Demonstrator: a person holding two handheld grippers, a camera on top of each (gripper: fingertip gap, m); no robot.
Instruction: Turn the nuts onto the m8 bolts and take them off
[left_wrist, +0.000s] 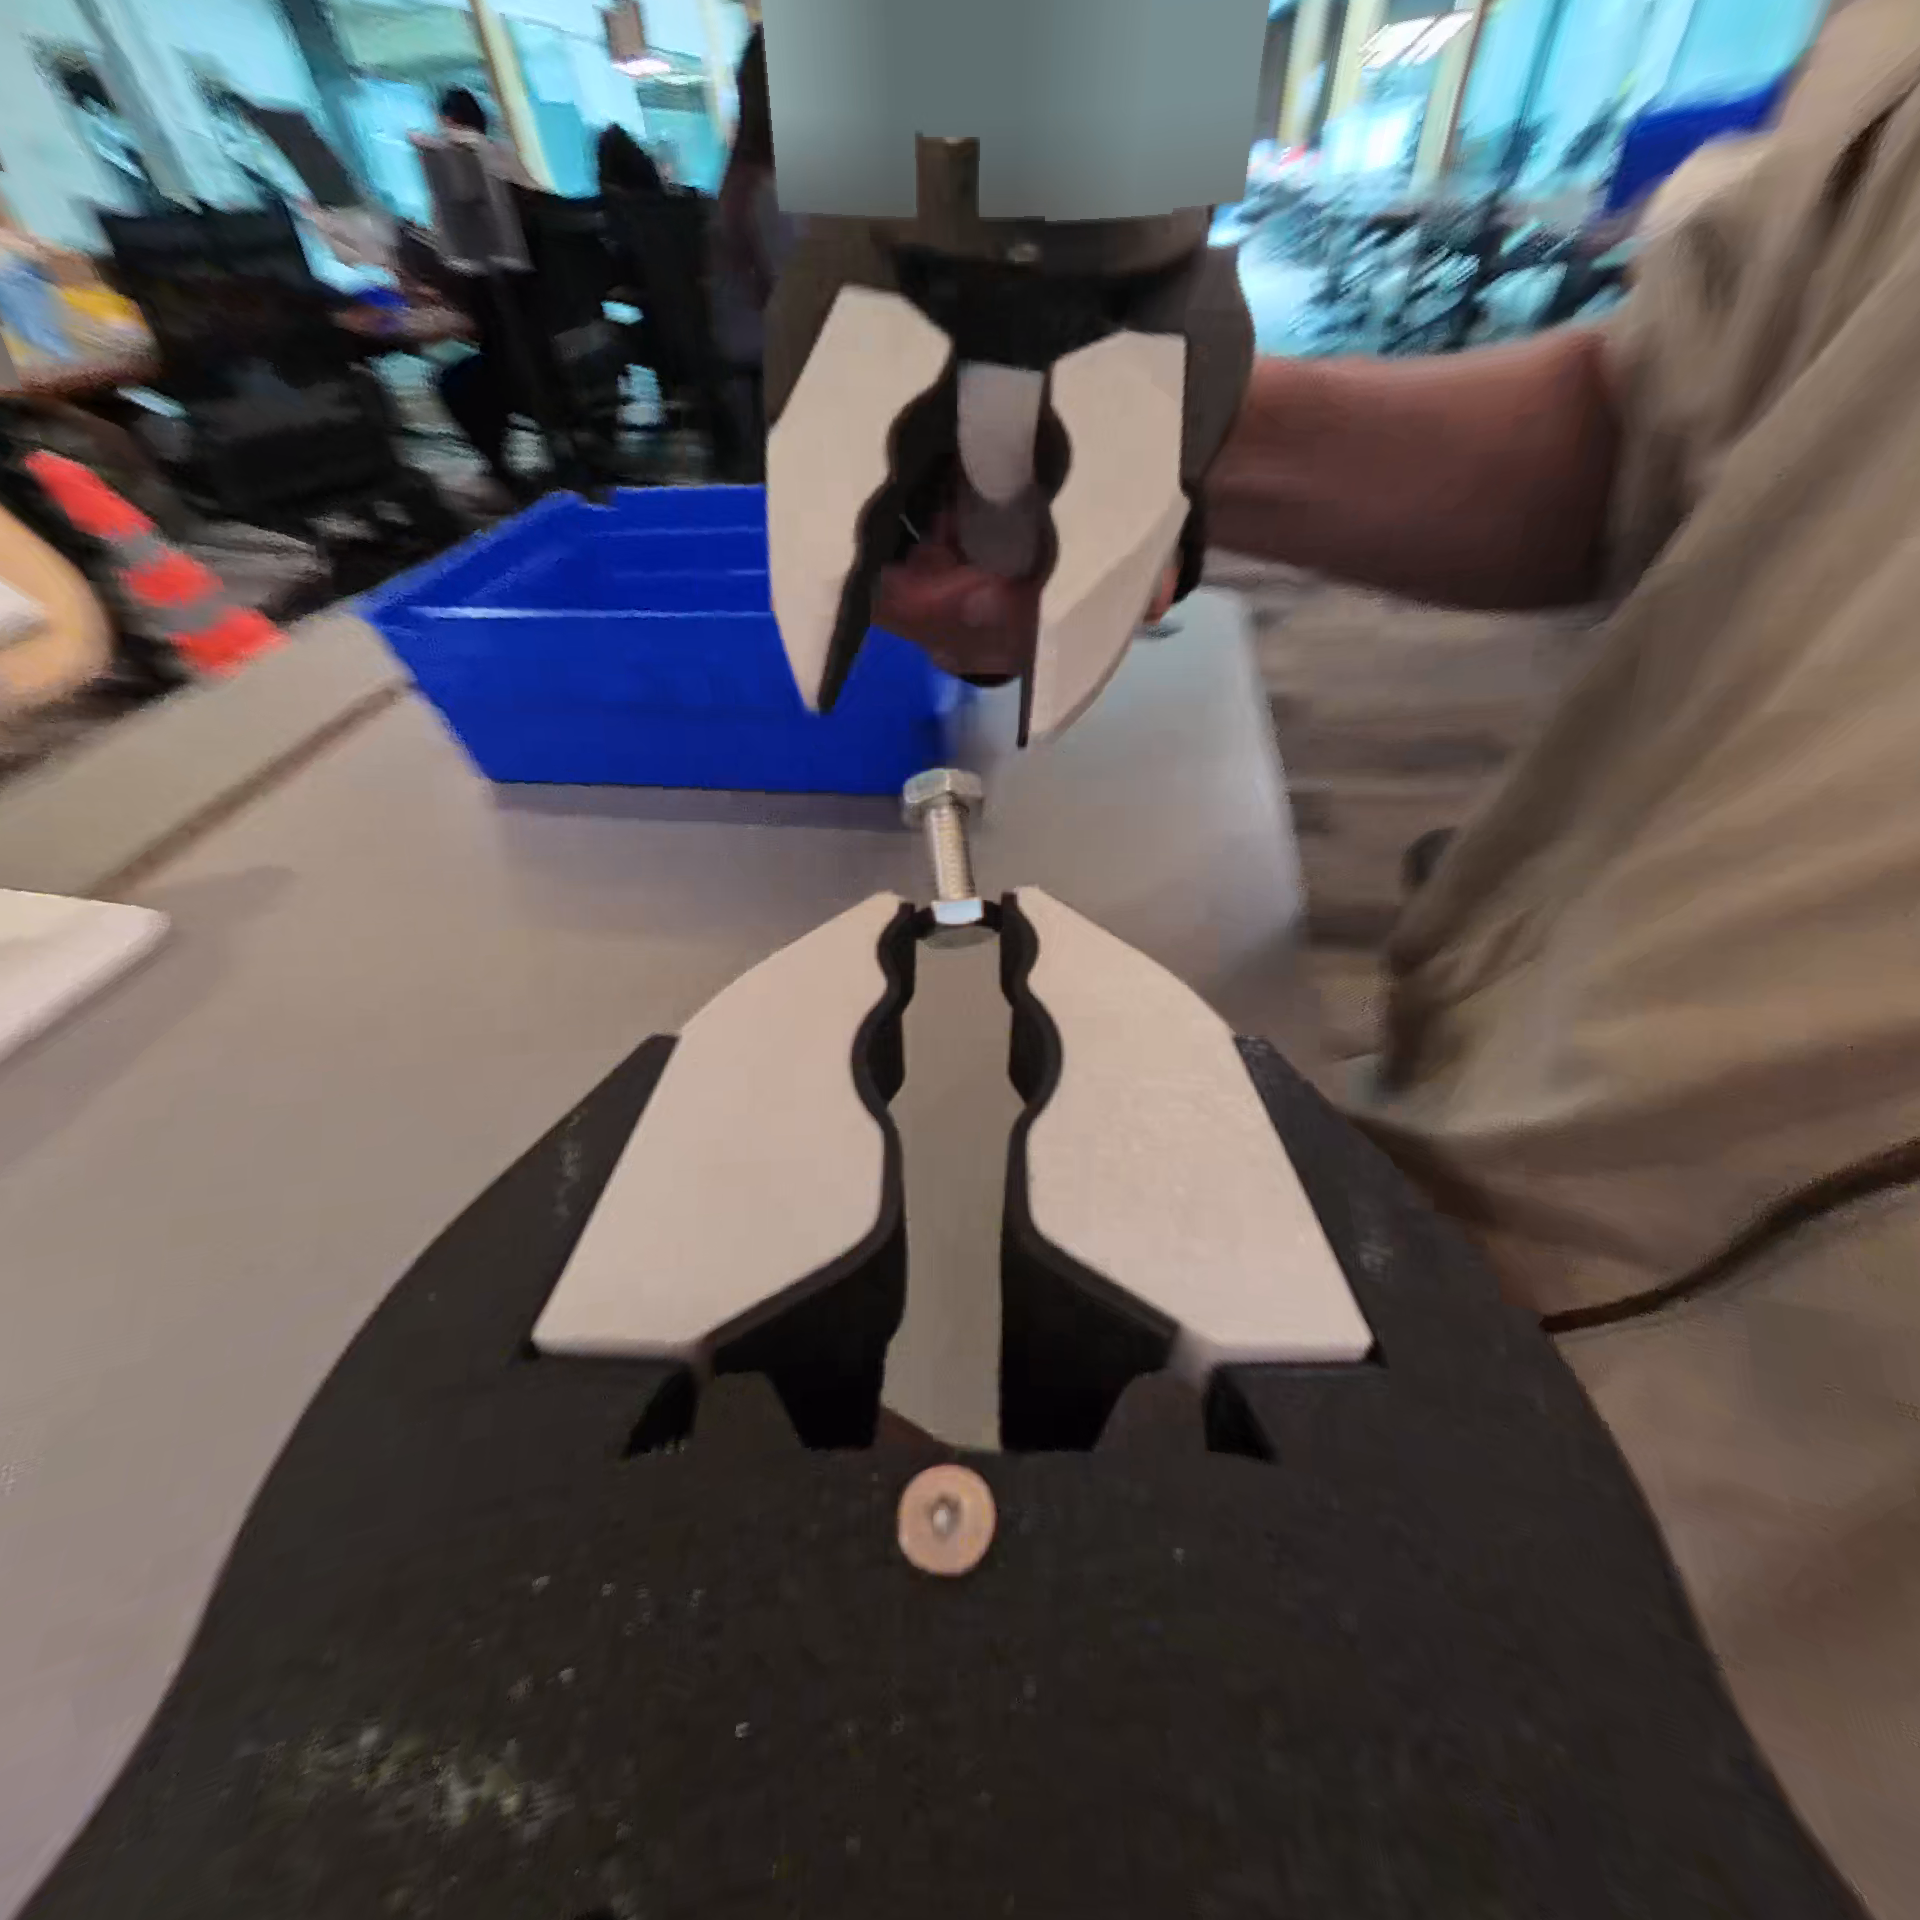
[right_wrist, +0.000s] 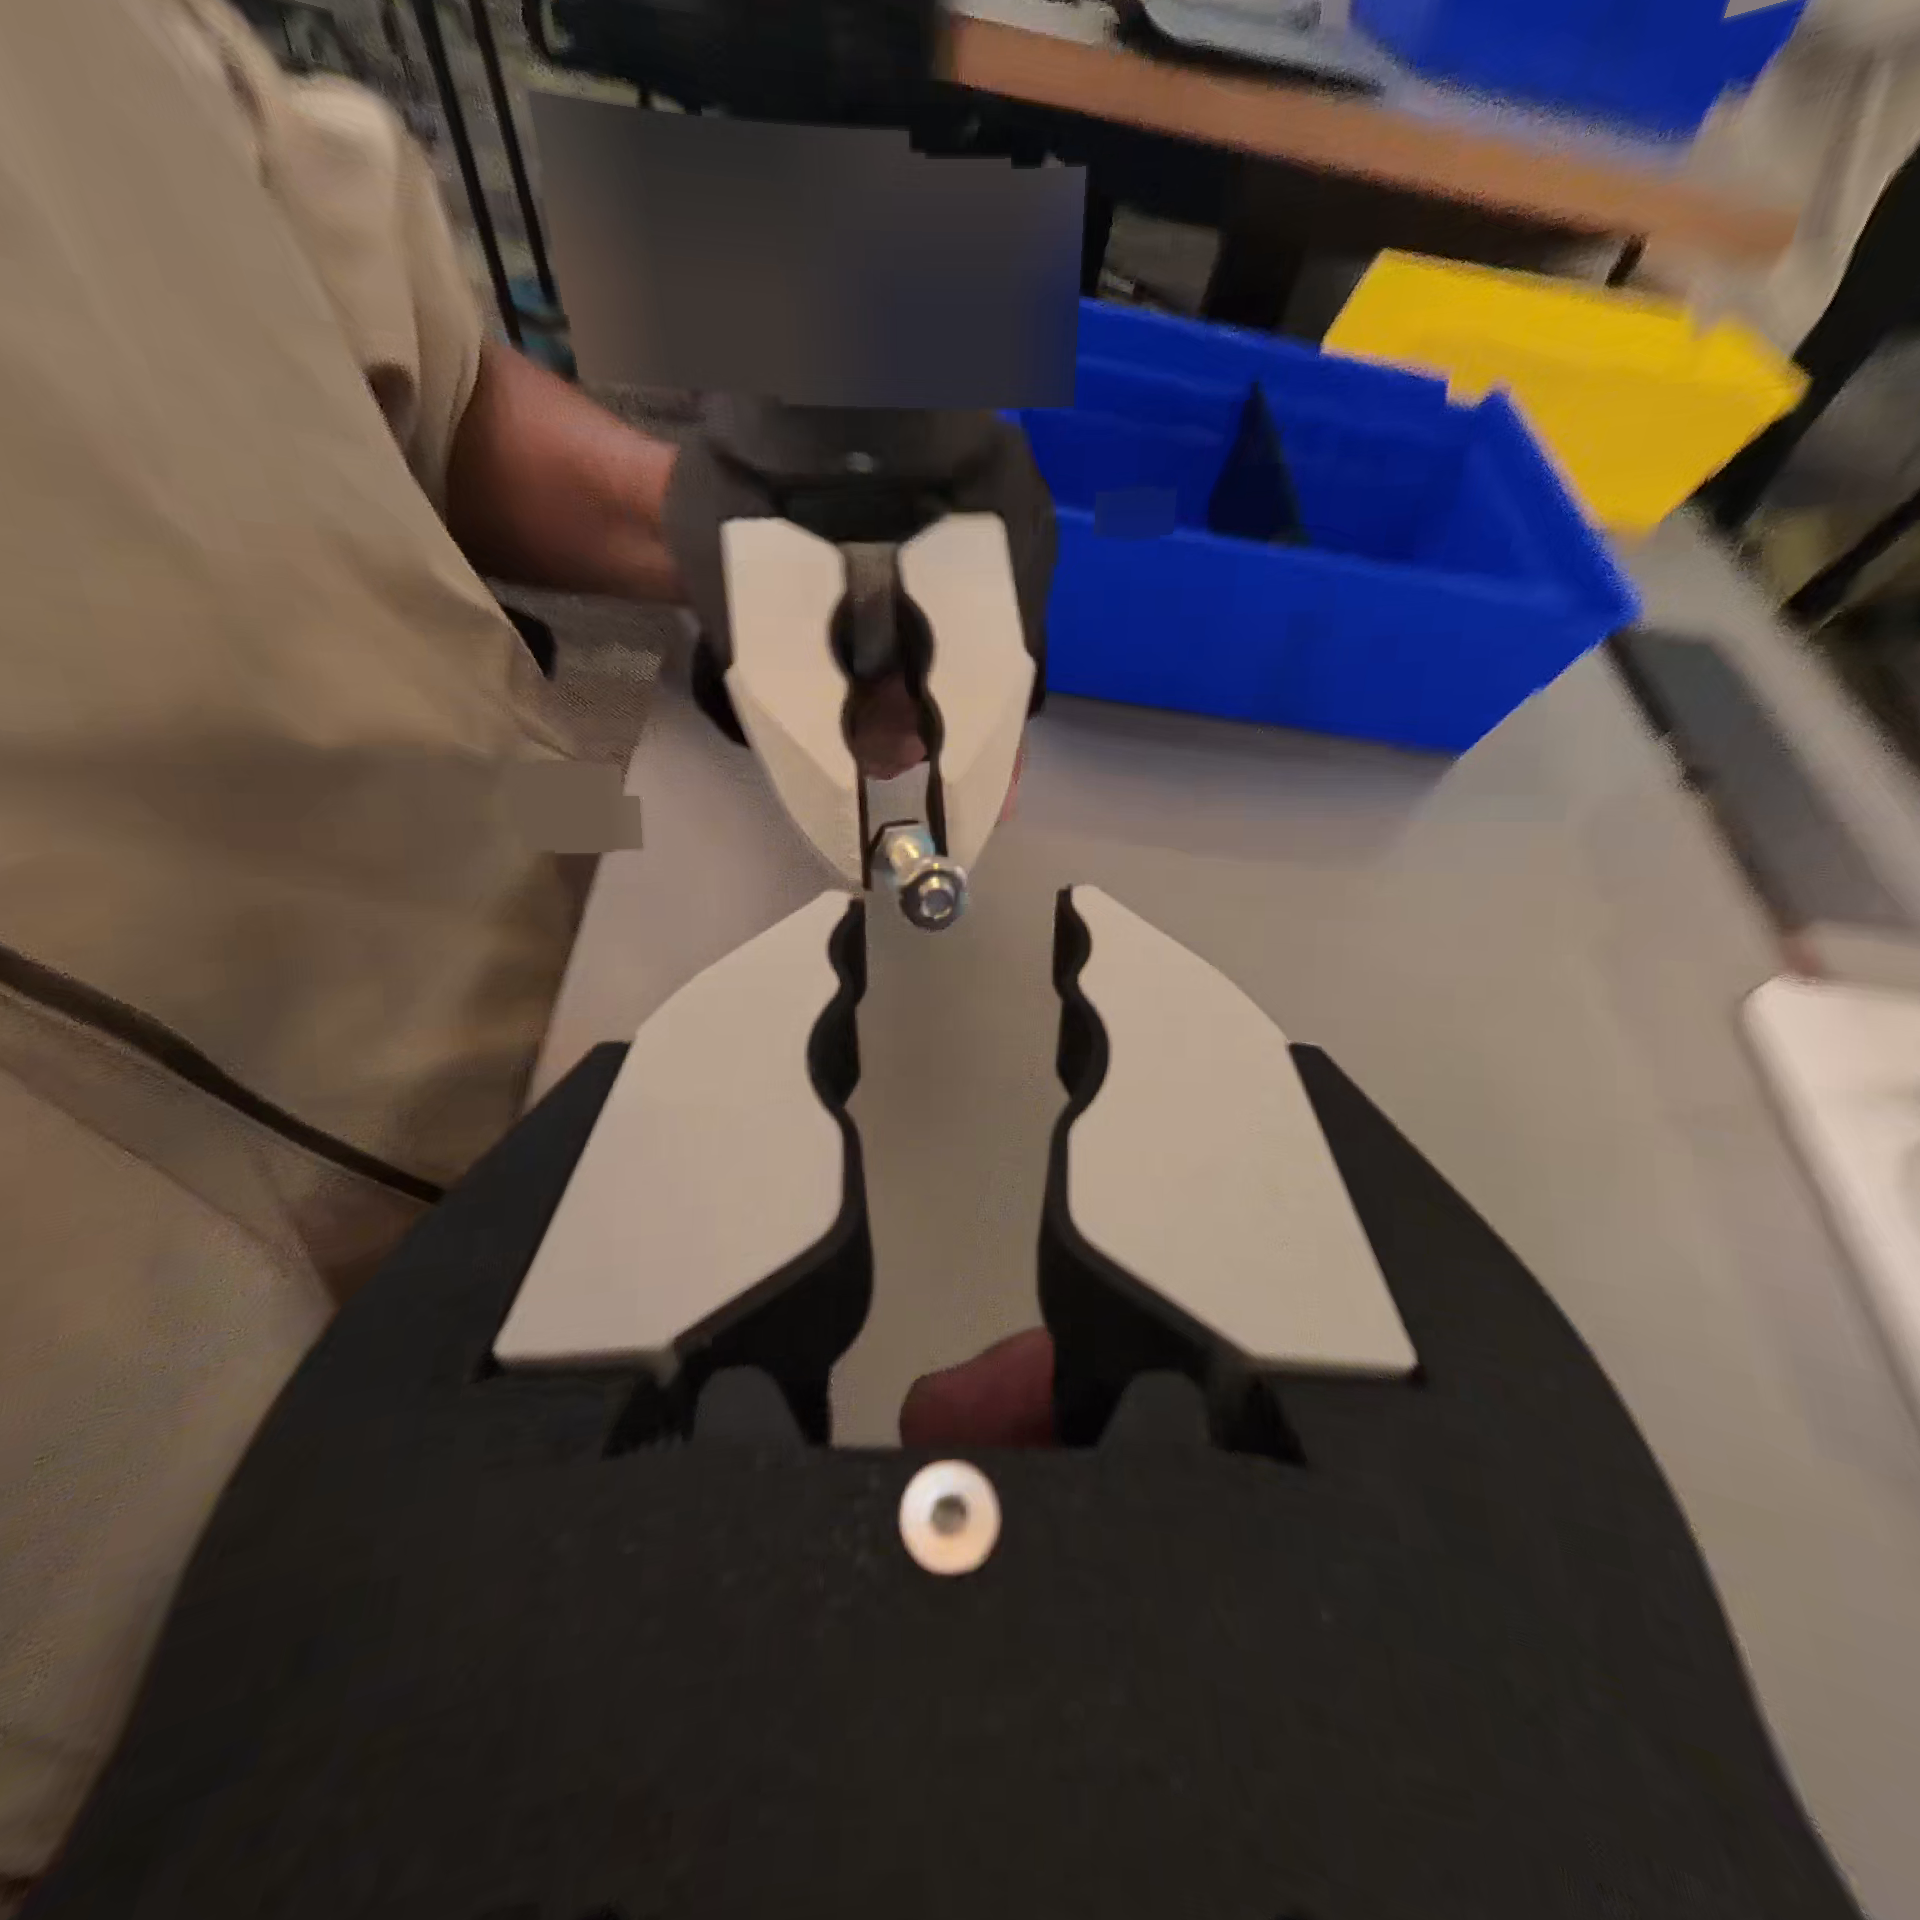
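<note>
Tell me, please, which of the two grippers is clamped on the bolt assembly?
The left gripper: its fingertips pinch the nut, while the right gripper stands open, holding nothing.

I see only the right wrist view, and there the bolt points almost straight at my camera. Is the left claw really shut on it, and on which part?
Observer: Yes. In the left wrist view the left claw is shut on the near hex piece. Both tips press on it.
Operator: How much thread is free?
Observer: A bare threaded stretch of the bolt shows between that piece and the far hex piece. I cannot tell which piece is the nut.
Operator: Does my right claw touch anything?
Observer: No. The right claw is open, and from this side a gap shows between its tips and the far hex piece.
</note>
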